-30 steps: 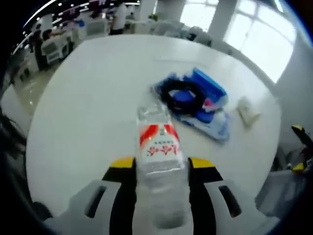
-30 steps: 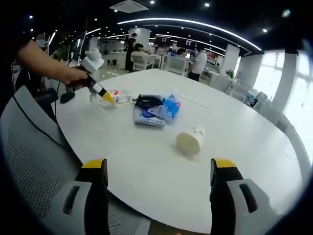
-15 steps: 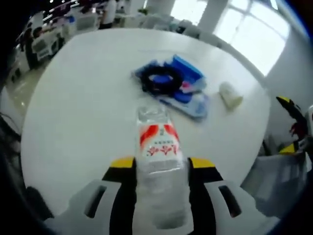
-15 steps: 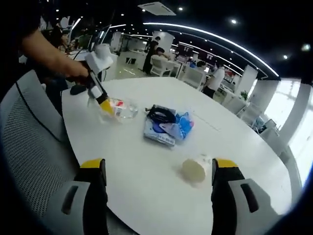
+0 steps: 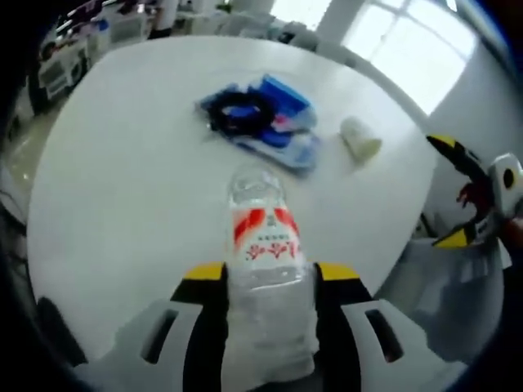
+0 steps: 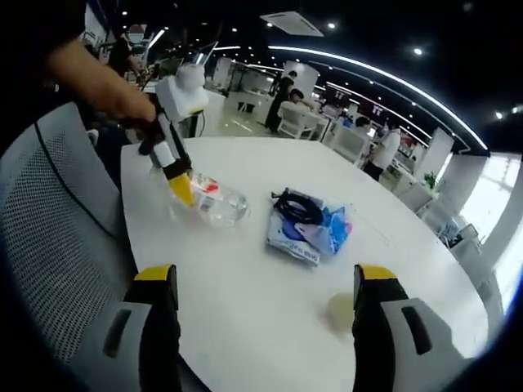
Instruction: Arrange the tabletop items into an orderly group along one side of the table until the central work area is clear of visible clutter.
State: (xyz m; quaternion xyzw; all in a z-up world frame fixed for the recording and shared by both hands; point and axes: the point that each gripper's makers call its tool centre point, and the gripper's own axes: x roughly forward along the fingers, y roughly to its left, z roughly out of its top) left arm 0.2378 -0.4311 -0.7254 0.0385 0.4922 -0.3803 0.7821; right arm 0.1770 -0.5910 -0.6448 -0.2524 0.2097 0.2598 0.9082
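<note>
A clear plastic water bottle (image 5: 263, 269) with a red and white label sits between the yellow-tipped jaws of my left gripper (image 5: 270, 282), which is shut on it above the white table (image 5: 122, 180). The right gripper view has the same bottle (image 6: 214, 199) held by the left gripper (image 6: 178, 181) over the table's near left part. A blue packet with a black coiled cable (image 5: 260, 122) lies mid-table, seen as the blue packet (image 6: 309, 229) from the right. A white paper cup (image 5: 359, 137) lies on its side beyond it. My right gripper (image 6: 265, 314) is open with nothing between its fingers.
A grey mesh chair (image 6: 61, 212) stands at the table's near edge on the left. A person's arm (image 6: 94, 82) holds the left gripper. The right gripper (image 5: 470, 192) appears at the far right of the left gripper view. Desks and people fill the office behind.
The left gripper has carried the bottle further over the table, so the packet and cup have shifted in its view. The right gripper's camera has swung, bringing the bottle and packet closer.
</note>
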